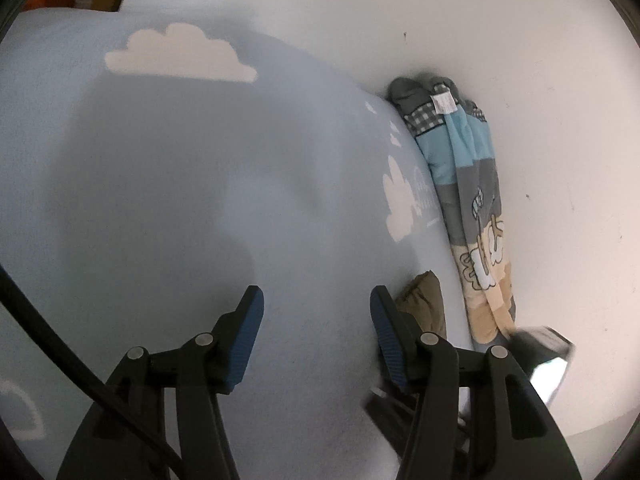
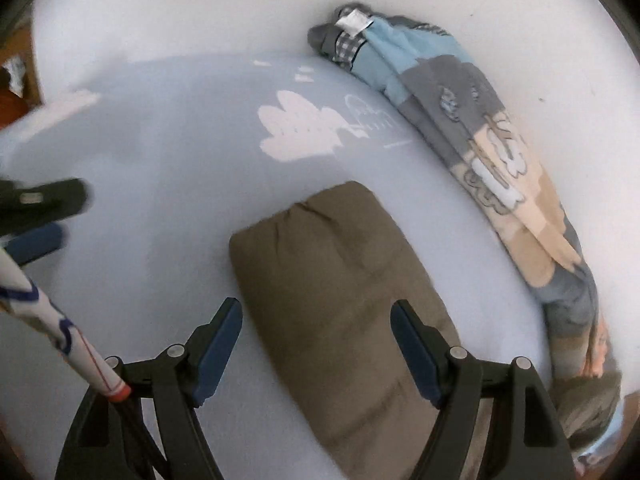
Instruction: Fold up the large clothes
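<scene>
Olive garment [image 2: 340, 292]: we saw it folded into a thick oblong pad, lying on the light blue cloud-print sheet [image 2: 160, 168], directly below the right tool [image 2: 316, 344].
How it would handle: we judged it soft, light and padded, limp rather than stiff, so it would sag if lifted by one corner.
Where to take hold: we thought the near short edge, or the two corners of one long side, the surest pinch, taking all layers at once.
Right tool: its jaws stood wide apart over the pad, one on either side, grasping nothing.
Left tool [image 1: 316, 344]: we found it partly open above bare sheet, released and empty.
Patchwork blanket [image 2: 480, 140]: it lay rolled in a long ridge along the sheet's far edge, near the pad but apart from it.
Surface: we could not tell whether the white area [image 1: 520, 80] beyond was a bed or a bench.
In the way: the left tool sat well to the pad's side; a patterned cord [image 2: 52, 320] hung beside the right tool's jaw.
</scene>
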